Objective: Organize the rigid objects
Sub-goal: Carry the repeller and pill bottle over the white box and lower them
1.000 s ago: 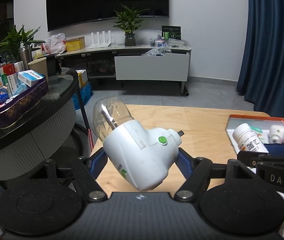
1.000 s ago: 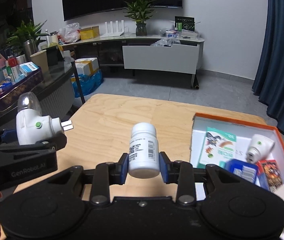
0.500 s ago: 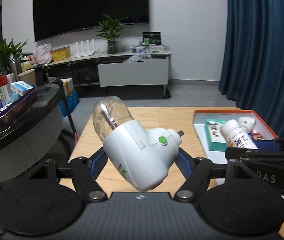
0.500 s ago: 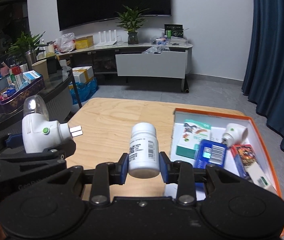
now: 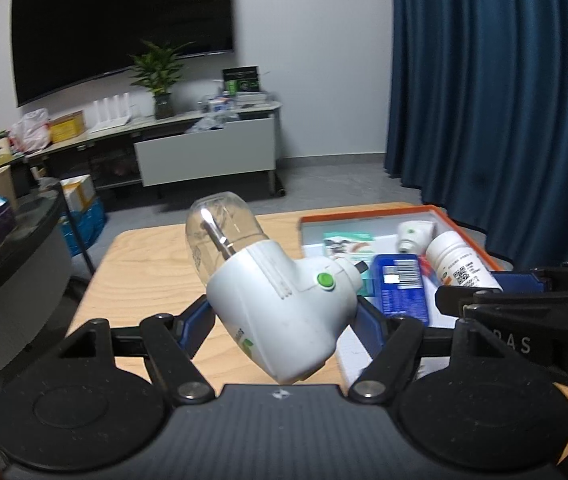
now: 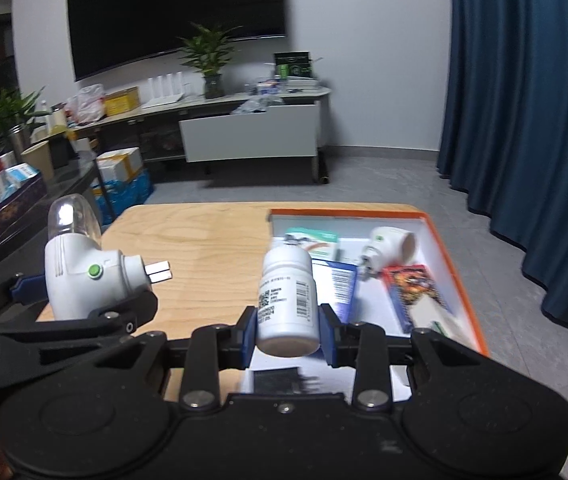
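Note:
My left gripper is shut on a white plug-in vaporizer with a clear bottle and a green button, held above the wooden table. It also shows in the right wrist view. My right gripper is shut on a white pill bottle, held above the near left part of the orange-rimmed white tray. The pill bottle also shows in the left wrist view.
The tray holds a blue box, a green-and-white box, a second white vaporizer and a red packet. A dark round side table with boxes stands left. Blue curtains hang right.
Both grippers have moved right, toward the tray, each with its object still held. The pill bottle is now over the tray's near left part.

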`<state>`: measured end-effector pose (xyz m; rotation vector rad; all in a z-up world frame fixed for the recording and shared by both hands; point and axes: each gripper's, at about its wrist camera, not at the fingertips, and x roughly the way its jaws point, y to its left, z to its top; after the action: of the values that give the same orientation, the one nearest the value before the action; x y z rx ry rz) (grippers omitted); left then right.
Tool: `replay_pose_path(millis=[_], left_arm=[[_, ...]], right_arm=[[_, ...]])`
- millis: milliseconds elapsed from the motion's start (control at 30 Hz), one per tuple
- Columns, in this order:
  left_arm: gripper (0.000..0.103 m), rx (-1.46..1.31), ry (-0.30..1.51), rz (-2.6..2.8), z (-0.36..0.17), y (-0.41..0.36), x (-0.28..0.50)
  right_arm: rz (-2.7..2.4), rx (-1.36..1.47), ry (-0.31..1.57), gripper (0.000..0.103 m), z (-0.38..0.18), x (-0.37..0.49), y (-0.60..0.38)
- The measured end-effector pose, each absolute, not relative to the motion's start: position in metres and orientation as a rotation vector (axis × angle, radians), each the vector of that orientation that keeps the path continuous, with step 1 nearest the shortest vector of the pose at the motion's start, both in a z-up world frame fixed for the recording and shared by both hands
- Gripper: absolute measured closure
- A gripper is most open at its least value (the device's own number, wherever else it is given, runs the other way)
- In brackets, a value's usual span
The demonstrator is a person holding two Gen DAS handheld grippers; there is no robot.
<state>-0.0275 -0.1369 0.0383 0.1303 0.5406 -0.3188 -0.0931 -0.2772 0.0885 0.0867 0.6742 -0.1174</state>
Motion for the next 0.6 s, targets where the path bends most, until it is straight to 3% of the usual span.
replay_pose_path(millis=[600], left_arm=[[0.028,0.174,0.559,-0.430,0.025,-0.194,-0.026]], right_arm=[[-0.244,0.114,0.716,0.063,0.067,-0.098,-0.352]])
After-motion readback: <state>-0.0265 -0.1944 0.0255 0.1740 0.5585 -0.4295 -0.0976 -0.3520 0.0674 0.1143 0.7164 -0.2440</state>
